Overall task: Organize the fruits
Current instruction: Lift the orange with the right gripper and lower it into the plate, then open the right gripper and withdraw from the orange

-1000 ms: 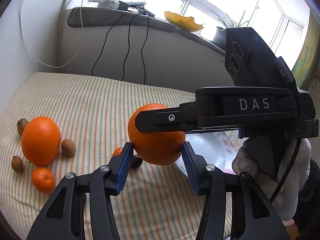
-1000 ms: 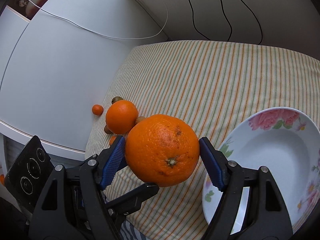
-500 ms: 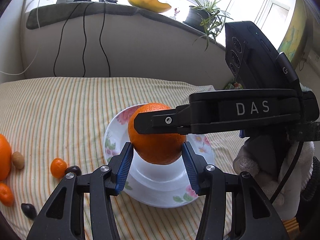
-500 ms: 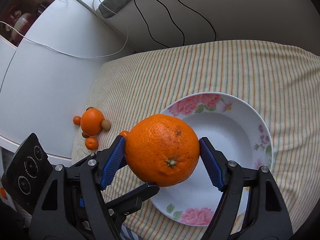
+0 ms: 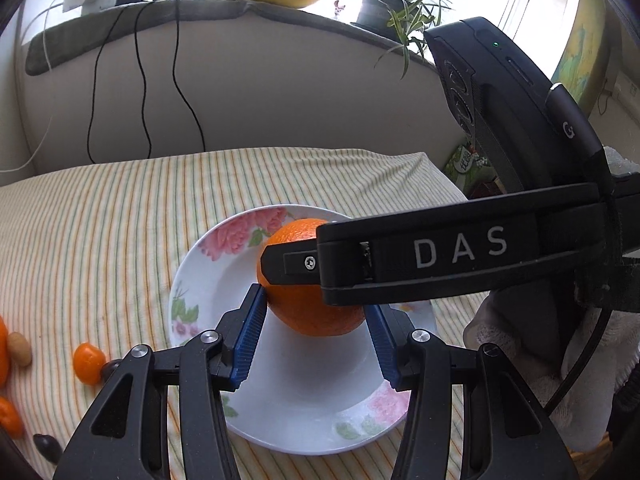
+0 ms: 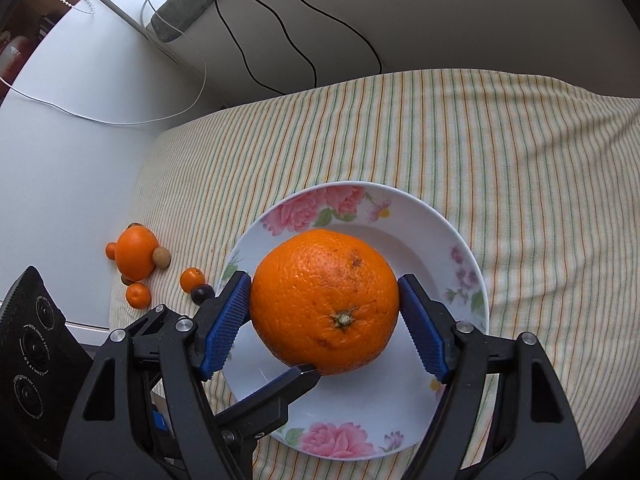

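Large orange (image 6: 325,300) pinched between both pads of right tool (image 6: 325,312), held over floral plate (image 6: 468,264) on striped cloth (image 6: 500,152). Left tool (image 5: 316,336) also clamps the orange. Smaller fruits (image 6: 138,258) lie left of plate.

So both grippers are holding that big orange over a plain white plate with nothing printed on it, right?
Not quite. The plate isn't plain: the right wrist view shows pink flowers and green leaves printed around its rim. The rest holds: the right gripper and the left gripper both grip the big orange over that plate.
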A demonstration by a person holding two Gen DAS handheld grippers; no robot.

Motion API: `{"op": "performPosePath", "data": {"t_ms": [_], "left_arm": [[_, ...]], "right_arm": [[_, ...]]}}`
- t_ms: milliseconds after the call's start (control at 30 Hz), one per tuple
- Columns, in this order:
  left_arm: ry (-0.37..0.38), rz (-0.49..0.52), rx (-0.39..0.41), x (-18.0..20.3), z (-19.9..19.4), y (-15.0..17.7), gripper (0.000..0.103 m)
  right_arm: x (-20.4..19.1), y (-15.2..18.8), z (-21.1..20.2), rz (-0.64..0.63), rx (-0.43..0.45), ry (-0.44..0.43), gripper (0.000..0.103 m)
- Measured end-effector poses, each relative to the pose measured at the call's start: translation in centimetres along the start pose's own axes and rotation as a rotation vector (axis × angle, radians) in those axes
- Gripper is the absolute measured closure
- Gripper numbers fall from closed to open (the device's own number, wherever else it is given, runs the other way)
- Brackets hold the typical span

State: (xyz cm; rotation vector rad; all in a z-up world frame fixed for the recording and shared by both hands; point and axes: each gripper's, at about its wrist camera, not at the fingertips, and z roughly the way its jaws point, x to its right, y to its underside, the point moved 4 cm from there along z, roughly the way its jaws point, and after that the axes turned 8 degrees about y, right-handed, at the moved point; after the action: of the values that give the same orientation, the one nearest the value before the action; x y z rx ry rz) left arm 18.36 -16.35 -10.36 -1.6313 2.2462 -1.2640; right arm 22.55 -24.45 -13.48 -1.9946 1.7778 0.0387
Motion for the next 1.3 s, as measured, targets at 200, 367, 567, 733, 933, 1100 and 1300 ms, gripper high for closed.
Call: {"op": "performPosePath", "data": {"t_ms": [200,367,567,733,933,1100,1300], "left_arm": [[-0.025,-0.007,0.019,-0.6,-0.4,-0.6,0.055],[-0.029,-0.003,0.025,-0.2,-0.4,-0.8,0.055],[-0.035,0.011,0.023,-0.1,-1.7,0.4,0.055],[-0.051,0.012,0.026,-0.2,-3.0,1.3,0.055],[-0.081,0.008,0.036,-0.9,-4.4,2.1,0.055],[-0.102,0.005,0.052,-1.5,-6.0,2.9,0.055],[-0.159,-0.003,0.077,-2.7,-8.4,4.2,0.051]], "right_arm": [[-0.5,-0.2,-0.6,-0.004,0.031,-0.010,0.031],[-0.6,-0.2,-1.0,-0.003,0.048,-0.004,0.030],[-0.5,0.2,-1.5,-0.003,0.071,-0.007,0.030],[-0.6,0.7,-2.4,-0.013,0.118,0.005,0.030],[-1.1,1.7,-3.2,-0.035,0.187,0.001,0.026],[-1.9,2.3,-3.8,-0.052,0.240,-0.004,0.026],[-3.7,2.8,-5.2,-0.113,0.310,0.021,0.021]]}}
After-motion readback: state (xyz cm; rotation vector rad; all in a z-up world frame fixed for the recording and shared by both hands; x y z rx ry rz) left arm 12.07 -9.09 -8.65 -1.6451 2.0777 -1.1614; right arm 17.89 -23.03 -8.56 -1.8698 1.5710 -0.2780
